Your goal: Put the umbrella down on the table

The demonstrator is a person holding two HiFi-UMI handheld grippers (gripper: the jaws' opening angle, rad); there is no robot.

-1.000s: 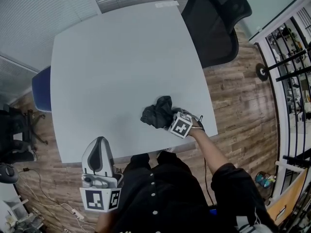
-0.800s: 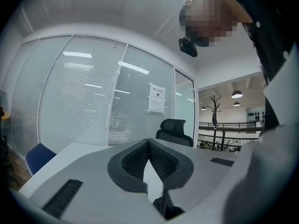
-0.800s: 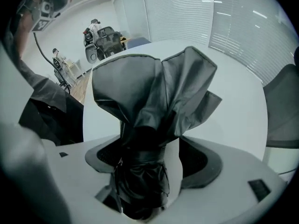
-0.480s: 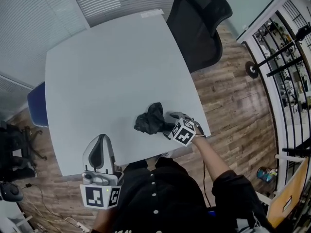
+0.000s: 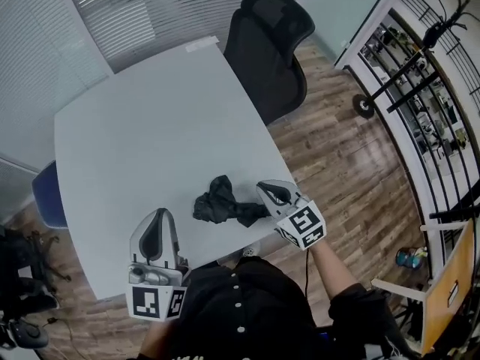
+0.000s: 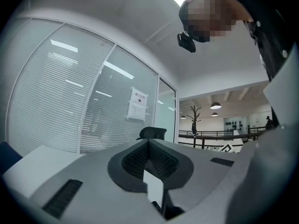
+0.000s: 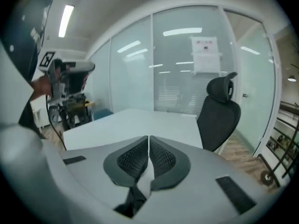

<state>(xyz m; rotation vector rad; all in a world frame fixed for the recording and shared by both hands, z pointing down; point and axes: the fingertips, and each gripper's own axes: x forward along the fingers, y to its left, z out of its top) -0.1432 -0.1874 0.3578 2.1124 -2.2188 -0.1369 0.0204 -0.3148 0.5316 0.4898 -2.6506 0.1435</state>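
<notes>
Left gripper point(image 5: 155, 225): nearest the person, over the table's near edge; jaws together, empty.

Right gripper point(image 5: 273, 193): over the near corner; jaws pressed together, nothing showing between the pads.

Umbrella point(image 5: 217, 205): black, folded, a crumpled bundle lying on the table point(image 5: 150, 126) near its front edge, just left of the right gripper. Judged light and soft, with loose, slippery cloth. Best taken around the stiffer middle, not by a fold.

Chair point(image 5: 266, 51): black, beyond the far edge.

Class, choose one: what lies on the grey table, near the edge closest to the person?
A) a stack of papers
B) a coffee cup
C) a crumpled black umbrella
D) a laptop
C: the head view shows the umbrella, black and bunched up, lying on the table near its front edge.
</notes>
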